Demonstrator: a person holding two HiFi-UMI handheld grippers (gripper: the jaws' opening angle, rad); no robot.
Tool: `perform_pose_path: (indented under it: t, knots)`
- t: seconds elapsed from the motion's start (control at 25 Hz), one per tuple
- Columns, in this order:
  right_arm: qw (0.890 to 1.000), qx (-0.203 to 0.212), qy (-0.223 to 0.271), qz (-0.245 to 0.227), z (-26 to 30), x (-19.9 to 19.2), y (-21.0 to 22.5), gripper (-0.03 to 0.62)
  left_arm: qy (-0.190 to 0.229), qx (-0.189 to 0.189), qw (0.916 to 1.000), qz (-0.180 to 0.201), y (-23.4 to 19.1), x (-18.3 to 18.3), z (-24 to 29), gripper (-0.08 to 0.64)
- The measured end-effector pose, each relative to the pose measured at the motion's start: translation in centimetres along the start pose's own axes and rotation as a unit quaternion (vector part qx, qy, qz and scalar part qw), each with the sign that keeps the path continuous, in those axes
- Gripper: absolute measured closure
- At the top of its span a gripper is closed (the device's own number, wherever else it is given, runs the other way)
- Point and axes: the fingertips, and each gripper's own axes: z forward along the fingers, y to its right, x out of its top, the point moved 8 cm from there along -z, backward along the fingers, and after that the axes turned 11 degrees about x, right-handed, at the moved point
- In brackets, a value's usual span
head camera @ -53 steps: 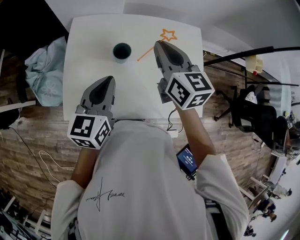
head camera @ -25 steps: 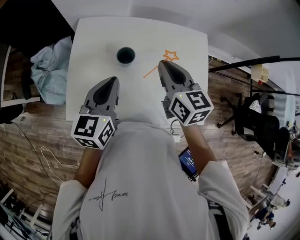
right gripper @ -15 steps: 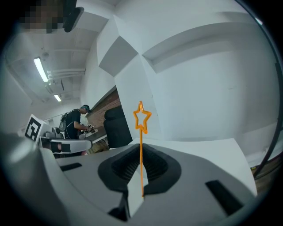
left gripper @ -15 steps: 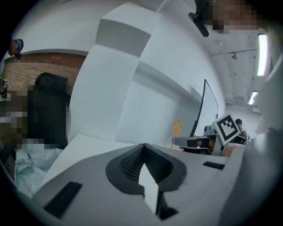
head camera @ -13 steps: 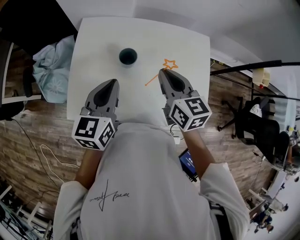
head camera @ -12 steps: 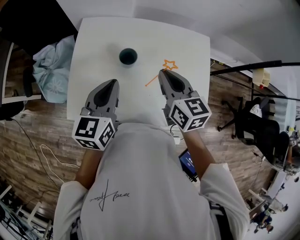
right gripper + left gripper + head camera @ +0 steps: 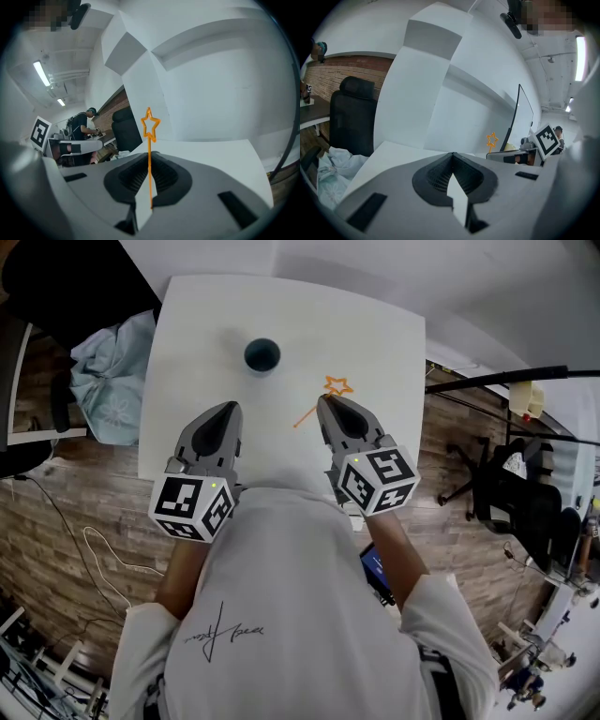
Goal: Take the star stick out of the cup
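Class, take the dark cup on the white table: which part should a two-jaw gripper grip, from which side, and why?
Probably its wall at the rim, one jaw inside and one outside, coming down from above: the cup stands upright on the table, mouth open upward. The left gripper, shut and empty, is free; the right gripper holds the star stick.

On table [image 7: 375, 324], cup [image 7: 262, 354] stands left of star stick [image 7: 323, 397].
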Motion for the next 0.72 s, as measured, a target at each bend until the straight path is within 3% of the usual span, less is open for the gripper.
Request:
perform_pose_path:
  t: [0.72]
  knots:
    - [1.000, 0.005, -0.018, -0.009, -0.3, -0.4, -1.3, 0.569, -0.006, 0.007, 0.9999, -0.009, -0.8, -0.6, -0.8, 0.557]
